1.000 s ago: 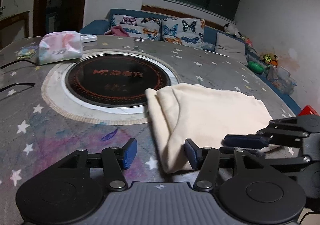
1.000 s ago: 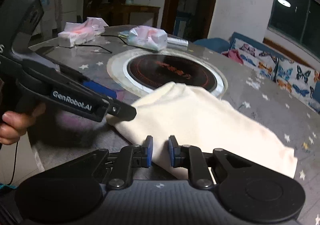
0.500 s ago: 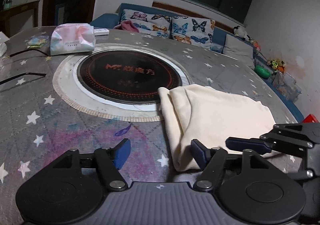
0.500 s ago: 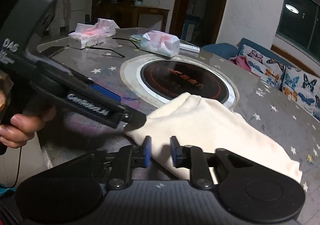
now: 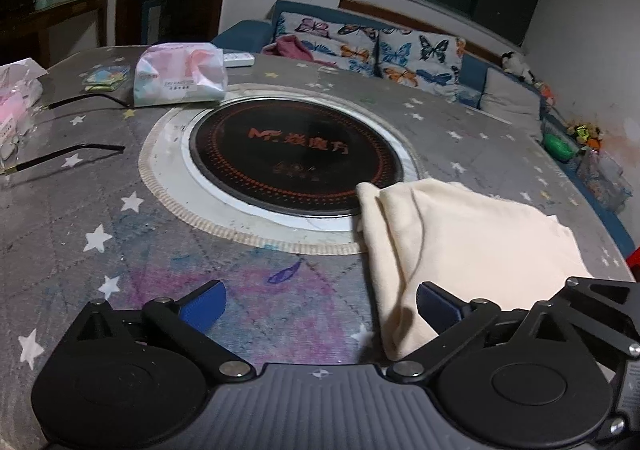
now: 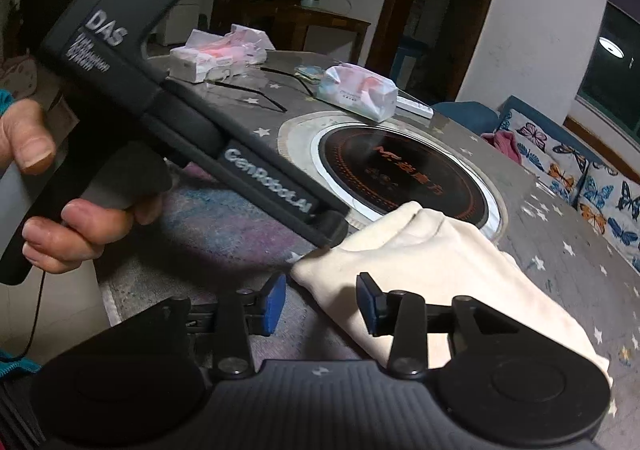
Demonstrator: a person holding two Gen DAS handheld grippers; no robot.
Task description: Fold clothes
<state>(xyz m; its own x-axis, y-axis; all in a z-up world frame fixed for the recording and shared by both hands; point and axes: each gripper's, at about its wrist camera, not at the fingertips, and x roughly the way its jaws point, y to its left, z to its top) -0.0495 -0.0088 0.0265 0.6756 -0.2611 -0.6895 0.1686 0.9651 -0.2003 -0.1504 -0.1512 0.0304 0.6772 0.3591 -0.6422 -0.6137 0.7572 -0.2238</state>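
Note:
A folded cream garment [image 5: 460,242] lies on the star-patterned table, partly over the rim of the round black hotplate [image 5: 296,153]. My left gripper [image 5: 320,306] is open and empty, held above the table at the garment's near left corner. My right gripper [image 6: 320,302] is open, its blue pads to either side of the garment's near corner [image 6: 400,270], holding nothing. The left tool's black body [image 6: 264,177] crosses the right wrist view, held by a hand [image 6: 60,234], its tip at the garment's edge. The right tool's linkage [image 5: 580,306] shows at the lower right of the left wrist view.
A pink and white tissue pack [image 5: 180,77] and a remote [image 5: 238,58] sit beyond the hotplate. Another tissue pack [image 6: 216,53] and black cables [image 5: 64,153] lie at the table's left. A sofa with butterfly cushions [image 5: 400,45] stands behind.
My right gripper has opened from nearly shut to wide around the garment's corner. Both grippers have pulled back and up a little. My left gripper has opened wider.

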